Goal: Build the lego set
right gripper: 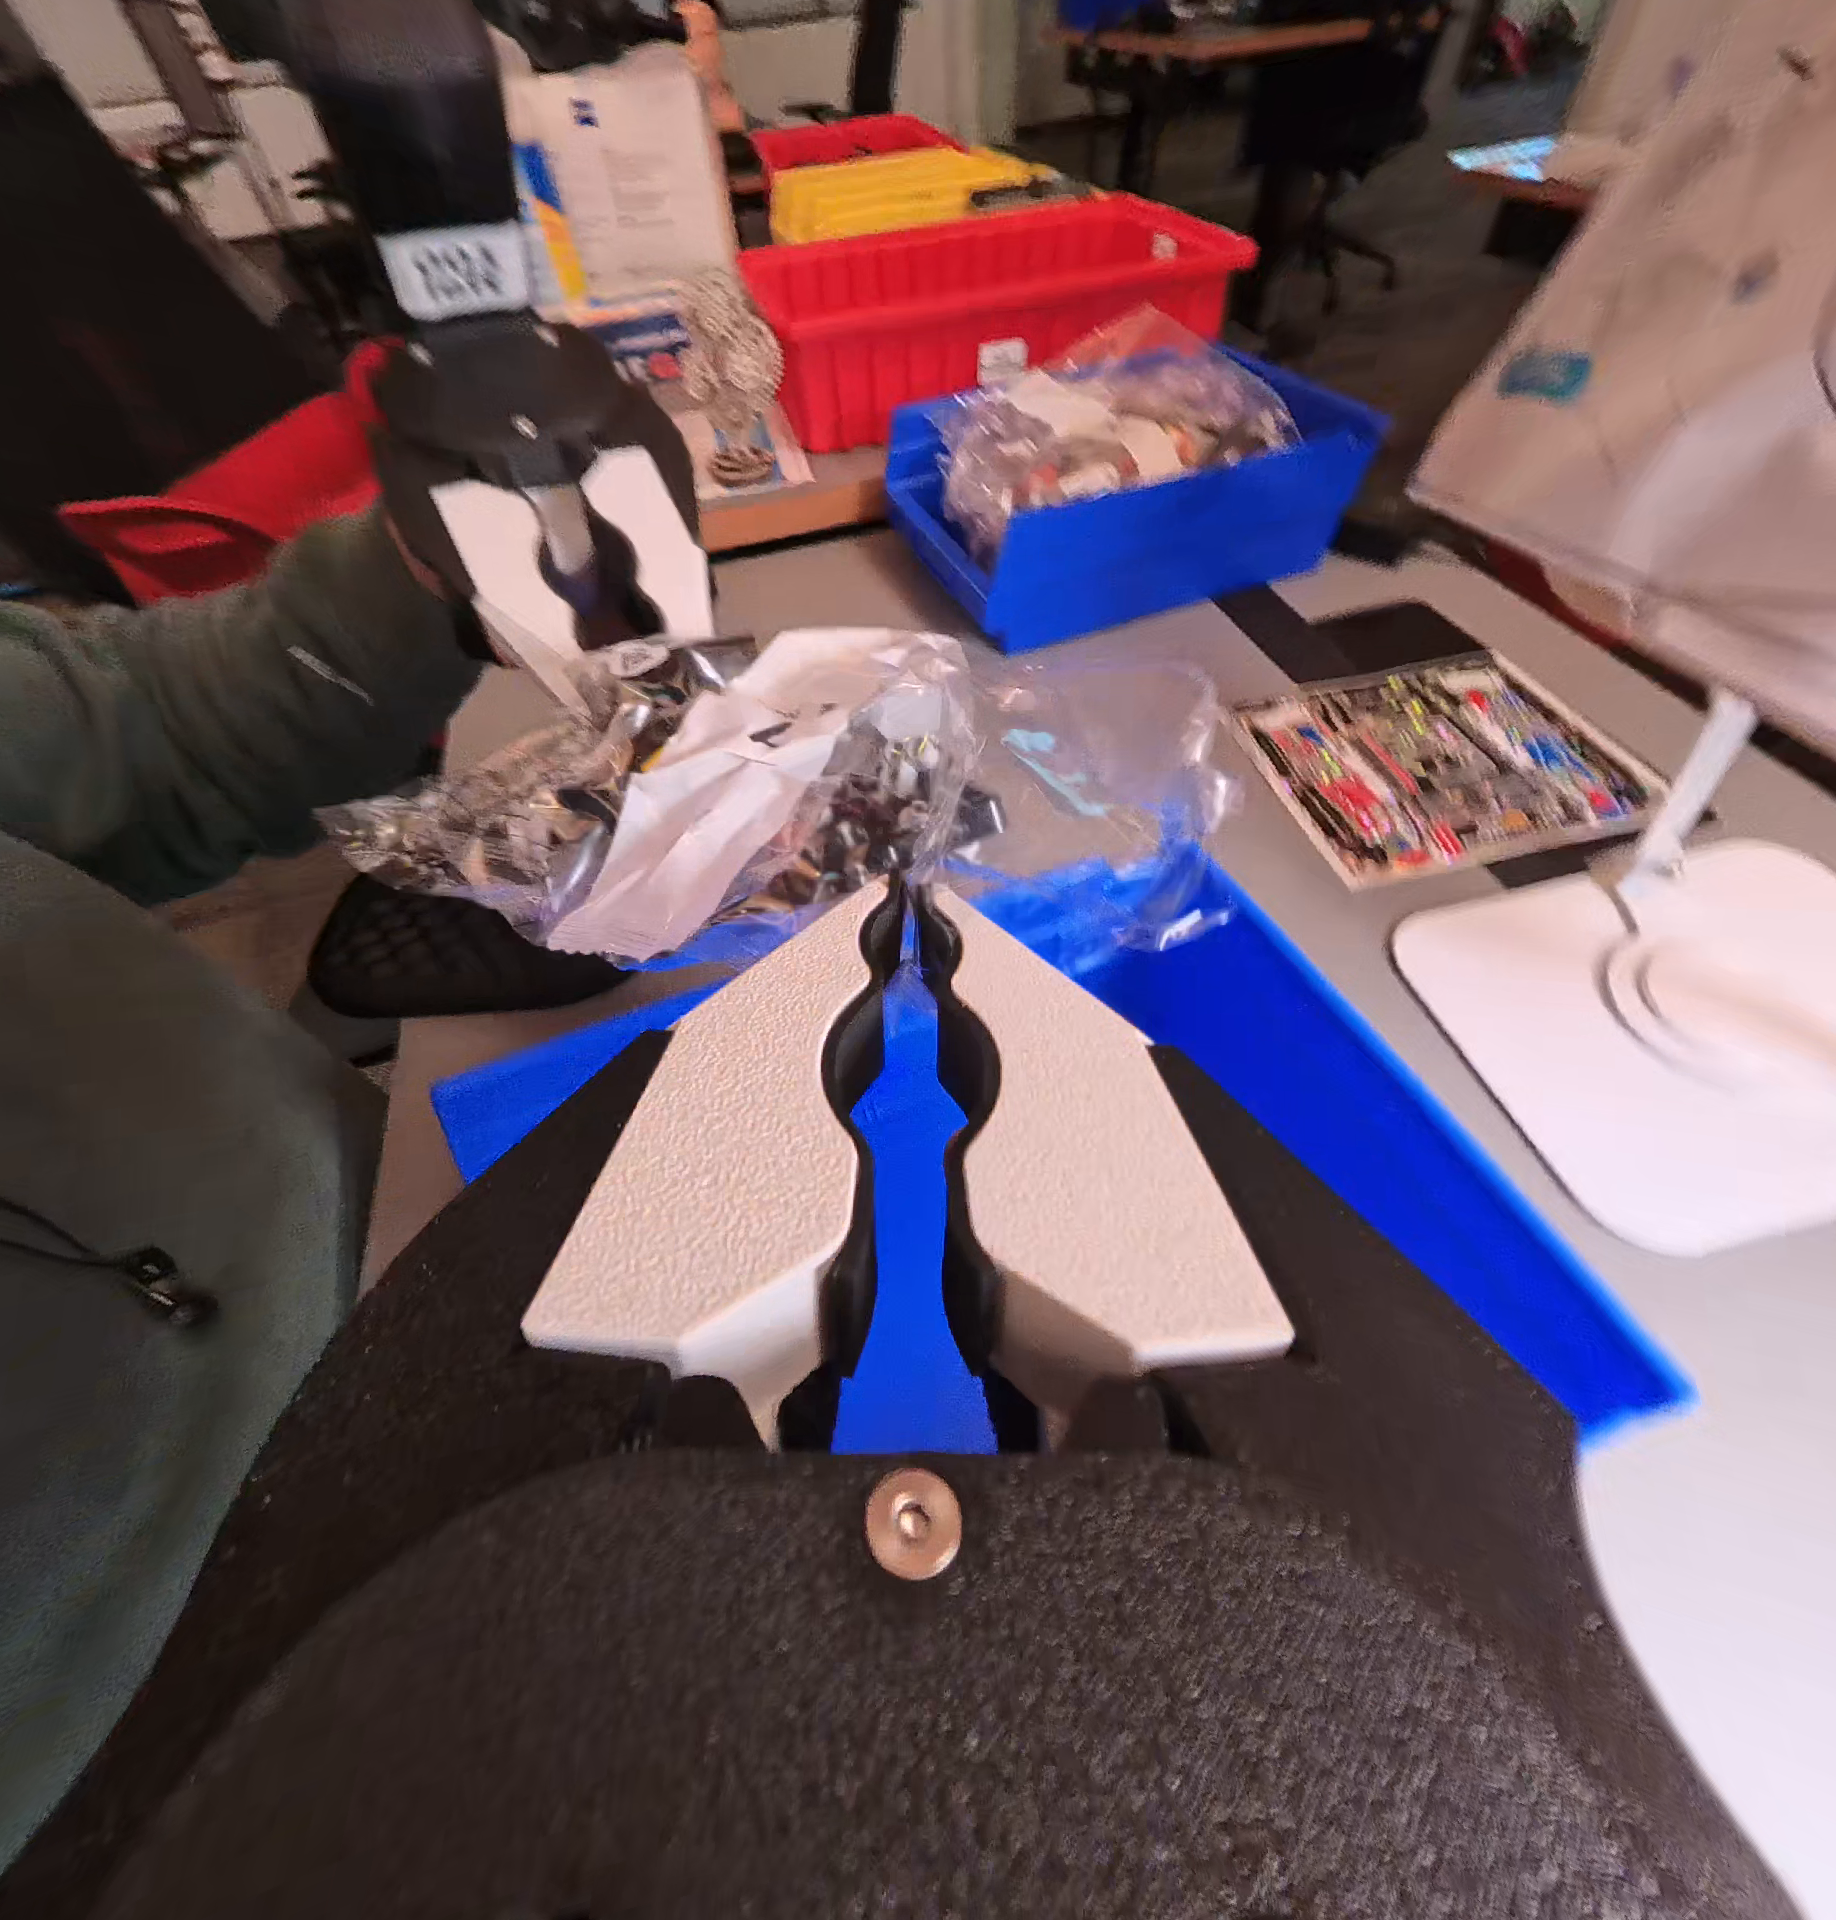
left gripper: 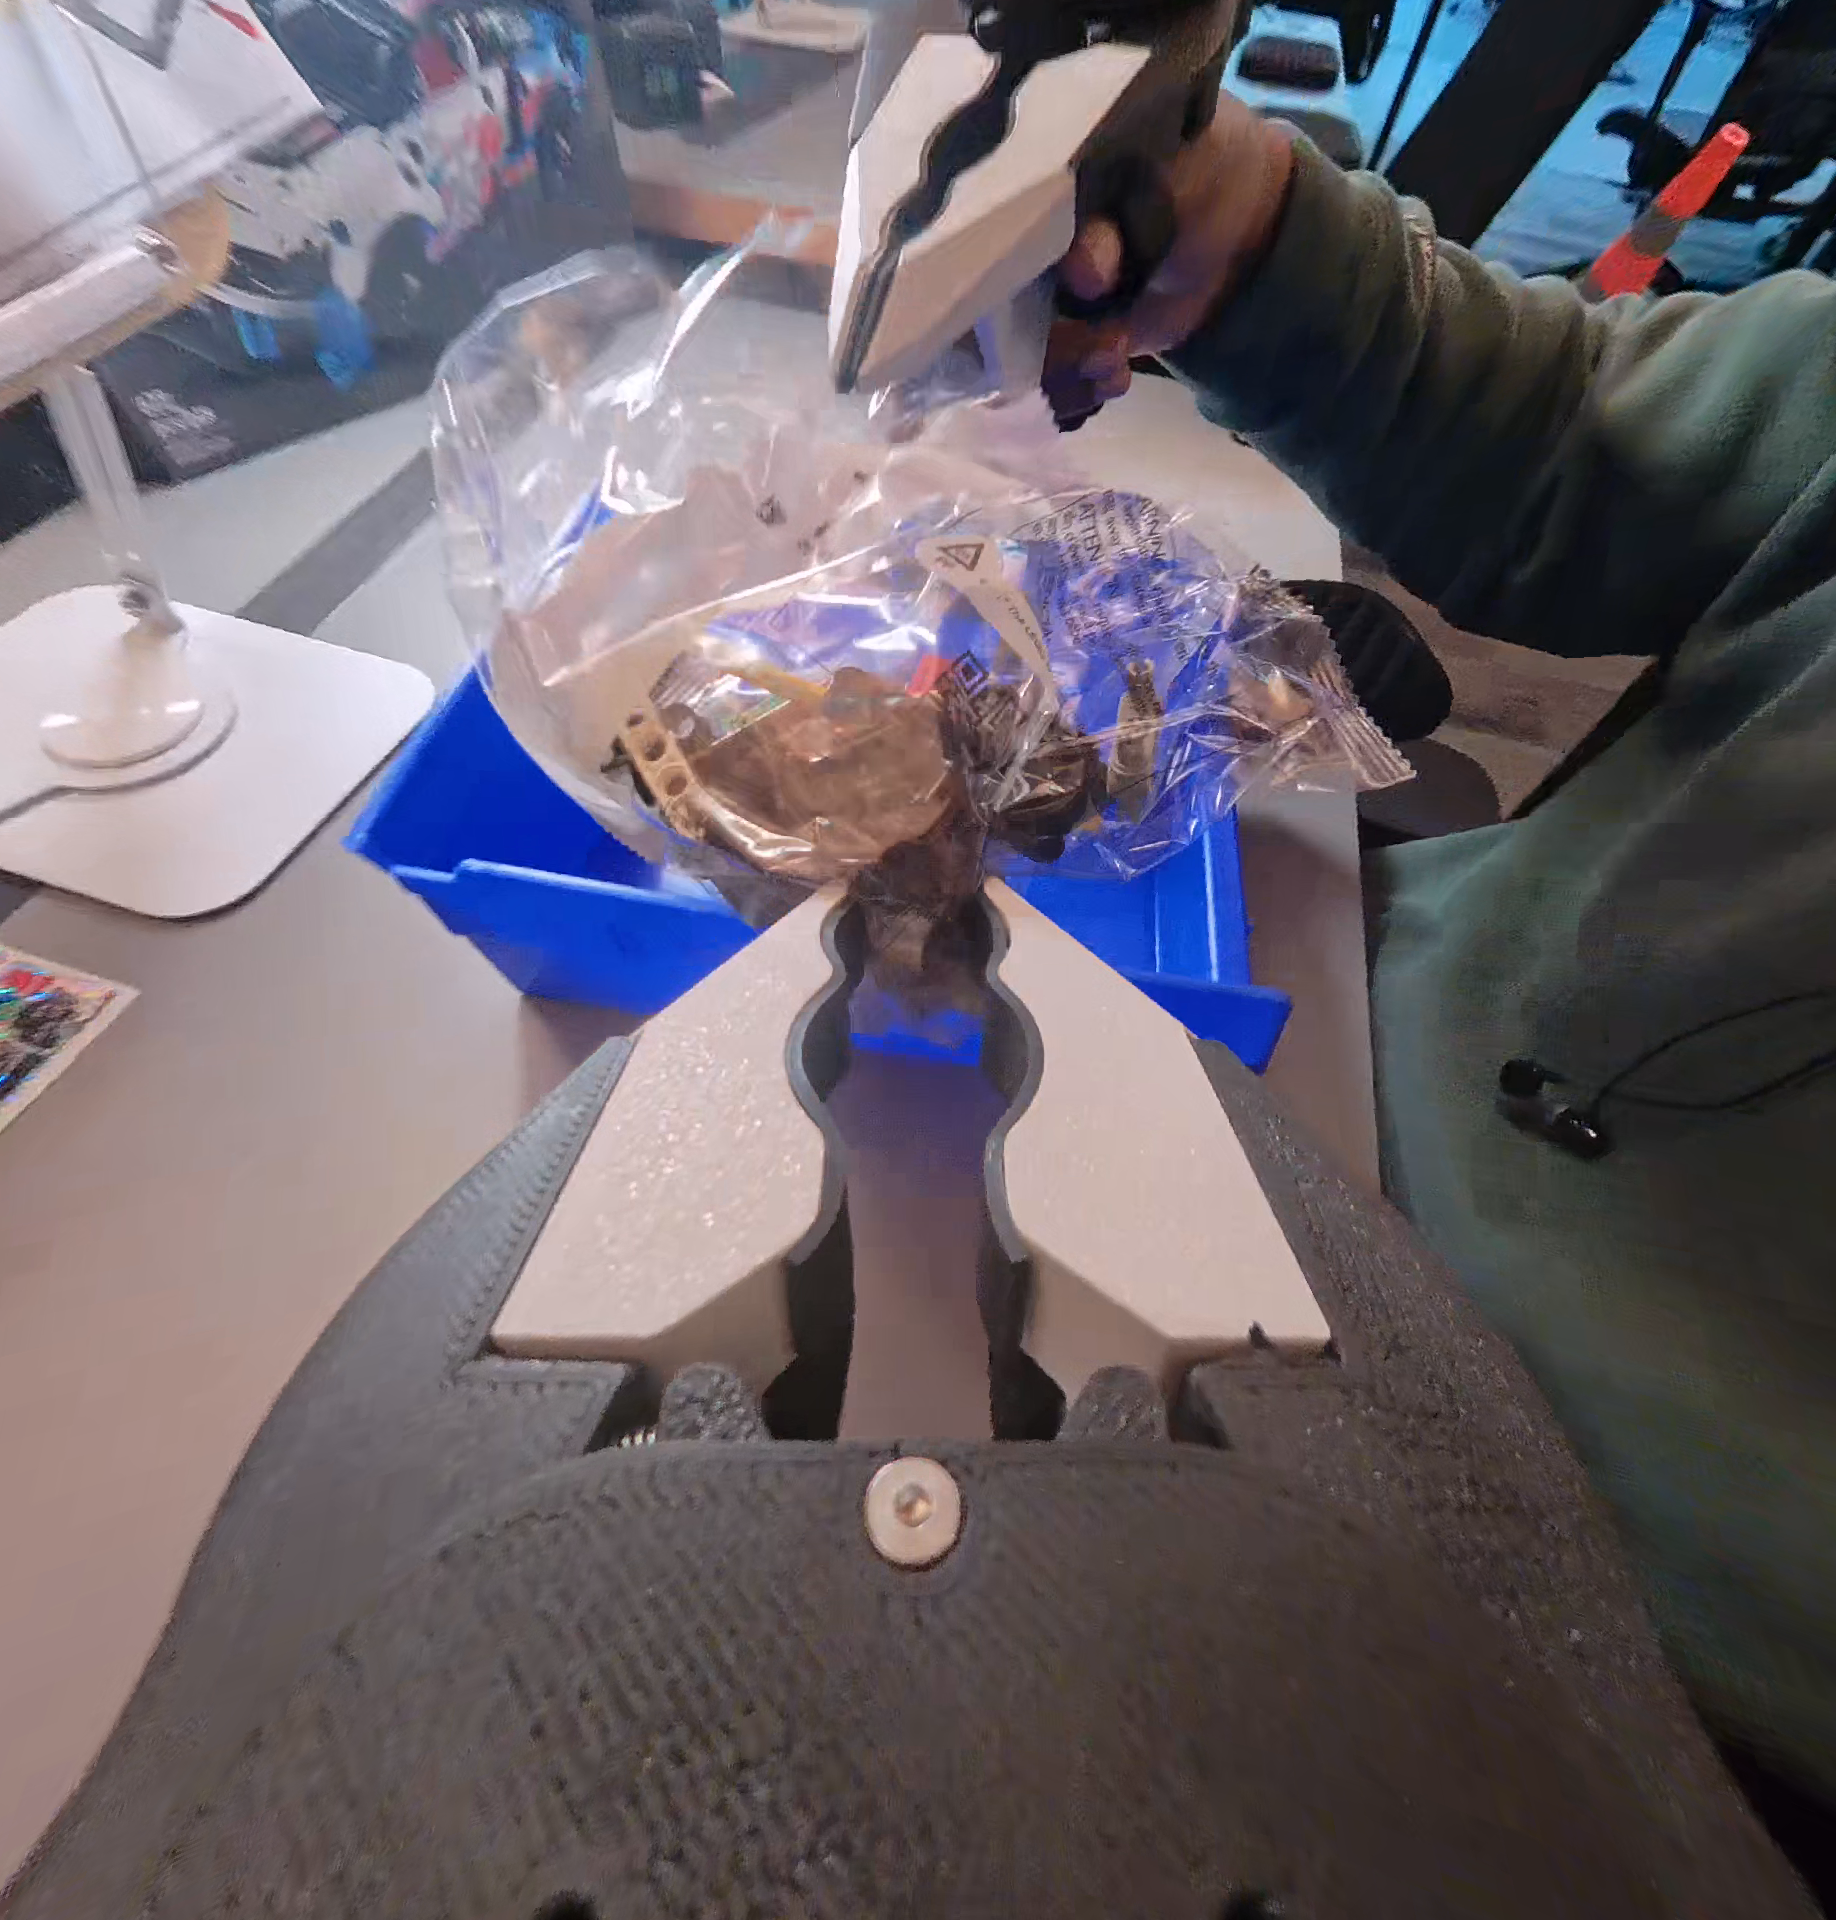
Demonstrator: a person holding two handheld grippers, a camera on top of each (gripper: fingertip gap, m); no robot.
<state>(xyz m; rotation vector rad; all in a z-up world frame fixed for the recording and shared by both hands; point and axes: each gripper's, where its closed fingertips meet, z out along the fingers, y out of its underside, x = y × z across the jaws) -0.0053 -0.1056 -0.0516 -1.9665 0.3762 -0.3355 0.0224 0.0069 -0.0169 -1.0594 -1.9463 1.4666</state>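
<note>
A clear plastic bag (left gripper: 789, 582) of small dark and tan lego parts hangs between my two grippers above a blue bin (left gripper: 540, 914). My left gripper (left gripper: 914, 909) is shut on a bunched lower part of the bag, with dark parts in the film between its pads. My right gripper (left gripper: 857, 358) is shut on the bag's upper edge, above and beyond the left one. In the right wrist view my right gripper (right gripper: 906, 888) pinches thin film of the bag (right gripper: 748, 769) over the blue bin (right gripper: 1361, 1091). The left gripper (right gripper: 592, 634) holds the bag's far side there.
A white stand base (left gripper: 166, 727) and a colourful sticker sheet (left gripper: 10, 1029) lie left of the bin. A second blue bin (right gripper: 1132, 540) with bags, a red bin (right gripper: 997, 301) and a lego box (left gripper: 322, 208) stand farther back. A person's green sleeve (left gripper: 1516, 416) is at right. Tip to tip, the grippers are about 12 cm apart. From either gripper's tips it is about 40 cm to the white stand base (left gripper: 166, 727).
</note>
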